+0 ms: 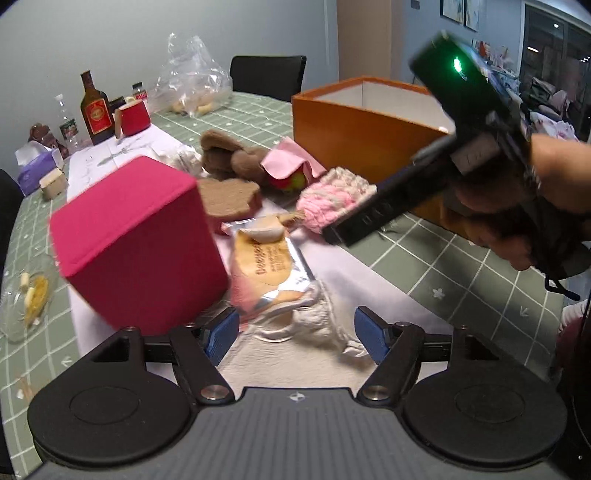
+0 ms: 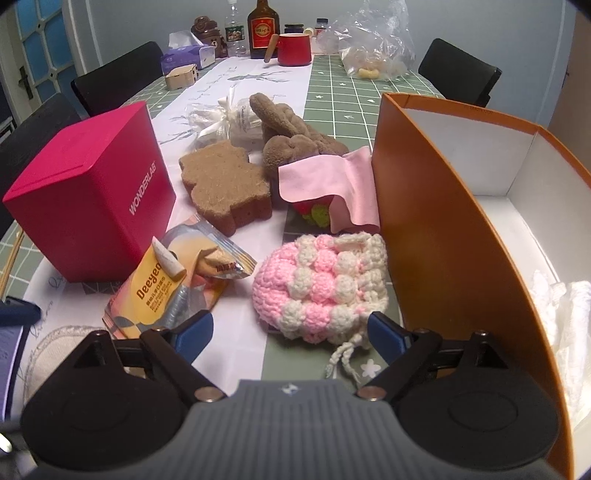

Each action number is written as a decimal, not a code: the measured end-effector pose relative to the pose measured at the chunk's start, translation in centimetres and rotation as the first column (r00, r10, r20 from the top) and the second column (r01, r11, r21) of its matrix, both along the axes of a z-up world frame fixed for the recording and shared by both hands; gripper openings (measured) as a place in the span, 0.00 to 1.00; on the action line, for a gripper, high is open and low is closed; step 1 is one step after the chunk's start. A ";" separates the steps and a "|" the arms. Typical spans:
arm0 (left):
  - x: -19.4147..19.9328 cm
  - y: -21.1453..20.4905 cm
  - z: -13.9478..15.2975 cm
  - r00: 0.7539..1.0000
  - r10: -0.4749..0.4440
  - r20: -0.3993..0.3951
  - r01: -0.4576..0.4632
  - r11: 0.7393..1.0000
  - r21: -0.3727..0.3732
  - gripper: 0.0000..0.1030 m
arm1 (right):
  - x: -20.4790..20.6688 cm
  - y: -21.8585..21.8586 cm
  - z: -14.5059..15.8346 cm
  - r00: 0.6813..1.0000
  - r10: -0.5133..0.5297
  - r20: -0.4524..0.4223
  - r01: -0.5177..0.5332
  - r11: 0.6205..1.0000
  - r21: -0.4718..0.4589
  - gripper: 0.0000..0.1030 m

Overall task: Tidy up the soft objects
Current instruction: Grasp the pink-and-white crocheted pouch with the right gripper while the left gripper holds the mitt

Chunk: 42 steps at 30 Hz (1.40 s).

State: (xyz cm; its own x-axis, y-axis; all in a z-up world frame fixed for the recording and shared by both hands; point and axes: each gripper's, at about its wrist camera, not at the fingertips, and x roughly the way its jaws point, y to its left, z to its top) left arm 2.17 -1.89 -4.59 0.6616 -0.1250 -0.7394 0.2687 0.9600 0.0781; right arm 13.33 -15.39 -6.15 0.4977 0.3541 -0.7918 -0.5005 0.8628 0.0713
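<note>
**Both grippers spread wide over a scatter of soft things beside the orange box**

The left gripper [image 1: 295, 334] points down at the worktop [image 1: 461, 266] with its blue pads well apart and nothing pressed between them. Just ahead of the gap lies a crumpled white cloth [image 1: 314, 325], partly under a foil snack packet [image 1: 267, 269]. A magenta box [image 1: 136, 243] stands close on the left of that view, its near corner almost at the left pad.

The right gripper [image 2: 290, 332] also has its jaws spread. A pink and cream crocheted pouch [image 2: 321, 284] lies right in front of it, its lower edge and drawstring [image 2: 343, 354] reaching down between the pads; the right pad is just beside the pouch, though whether it touches cannot be told. In the left wrist view a hand [image 1: 532, 206] holds this gripper above the pouch.

The orange box [image 2: 439, 236] stands open just to the right of the pouch, white inside, with some white fabric [image 2: 561, 314] lying on its floor.

Farther back on the worktop sit a brown sponge-like slab [image 2: 225, 188], a brown plush toy [image 2: 291, 140], a pink cloth [image 2: 332, 184] draped over a red and green soft item [image 2: 314, 212], and a white tied pouch [image 2: 229, 118]. At the far end stand a red mug [image 2: 293, 48], a dark bottle [image 2: 263, 29], a tissue box [image 2: 184, 55] and a clear plastic bag [image 2: 373, 40].
</note>
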 end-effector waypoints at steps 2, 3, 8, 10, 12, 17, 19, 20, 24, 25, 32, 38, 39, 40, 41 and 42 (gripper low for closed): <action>0.8 -0.5 -0.9 0.999 0.026 -0.027 -0.026 1.000 -0.006 0.82 | 0.3 0.1 -0.1 1.000 -0.020 -0.020 0.020 1.000 0.020 0.87; 1.2 -0.7 -1.3 0.999 0.038 -0.035 -0.039 0.999 -0.008 0.82 | 0.5 0.1 -0.2 0.999 -0.030 -0.034 0.031 0.999 0.027 0.88; 2.7 -1.2 -2.8 0.996 0.065 -0.054 -0.062 0.997 0.055 0.82 | 1.3 0.0 -1.1 0.990 -0.092 -0.110 0.099 0.994 0.056 0.88; 3.1 -1.2 -3.3 0.995 0.059 -0.075 -0.055 0.997 0.062 0.82 | 1.5 0.0 -1.5 0.986 -0.112 -0.120 0.120 0.991 0.059 0.88; 3.3 -1.2 -3.7 0.995 0.055 -0.089 -0.050 0.997 0.059 0.82 | 1.5 0.3 -1.7 0.987 -0.122 -0.109 0.129 0.990 0.058 0.89; 3.2 -0.9 -3.8 0.991 0.063 -0.119 -0.059 0.998 0.035 0.65 | 1.6 0.8 -2.2 0.987 -0.148 -0.066 0.151 0.987 0.051 0.89; 3.2 -0.8 -3.6 0.989 0.070 -0.127 -0.066 0.997 0.038 0.54 | 1.6 1.0 -2.3 0.987 -0.150 -0.055 0.152 0.987 0.048 0.89; 3.1 -0.7 -3.5 0.989 0.078 -0.128 -0.073 0.997 0.039 0.43 | 1.6 1.0 -2.3 0.988 -0.148 -0.051 0.150 0.988 0.045 0.88; 3.2 0.4 -2.8 0.982 0.110 -0.155 -0.115 0.993 -0.020 0.18 | 1.6 0.6 -2.0 0.990 -0.136 -0.022 0.137 0.990 0.029 0.62; 3.1 0.7 -2.6 0.980 0.118 -0.158 -0.124 0.992 -0.031 0.17 | 1.7 0.3 -1.9 0.991 -0.132 -0.030 0.133 0.990 0.036 0.60; 2.5 2.3 -0.4 0.977 0.167 -0.136 -0.181 0.979 -0.096 0.16 | 1.6 -1.1 -1.7 0.989 -0.085 -0.120 0.093 0.994 0.063 0.00; 2.2 3.2 1.0 0.976 0.184 -0.114 -0.198 0.972 -0.124 0.16 | -0.2 -1.4 0.4 0.999 0.020 -0.032 -0.018 0.998 0.059 0.17; 2.1 3.3 1.1 0.976 0.186 -0.111 -0.199 0.972 -0.125 0.17 | -0.5 -1.4 0.9 1.000 0.022 0.014 -0.023 0.998 0.053 0.28; 2.1 3.3 1.1 0.976 0.187 -0.111 -0.200 0.972 -0.126 0.17 | -0.5 -1.4 1.2 0.999 0.002 0.038 -0.004 0.999 0.049 0.46; 2.2 3.3 1.1 0.976 0.189 -0.112 -0.203 0.971 -0.127 0.17 | -0.1 -1.8 1.3 0.999 -0.042 0.023 0.040 0.997 0.063 0.49; 2.2 3.4 1.2 0.975 0.192 -0.113 -0.206 0.970 -0.128 0.17 | 0.6 -2.2 1.0 0.995 -0.090 -0.035 0.093 0.991 0.094 0.48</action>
State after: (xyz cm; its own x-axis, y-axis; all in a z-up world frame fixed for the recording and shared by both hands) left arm 4.41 1.49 -3.44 0.6083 -0.1039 -0.7869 0.0707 0.9946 -0.0766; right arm 13.95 -17.61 -5.14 0.5075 0.3830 -0.7719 -0.4158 0.8934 0.1699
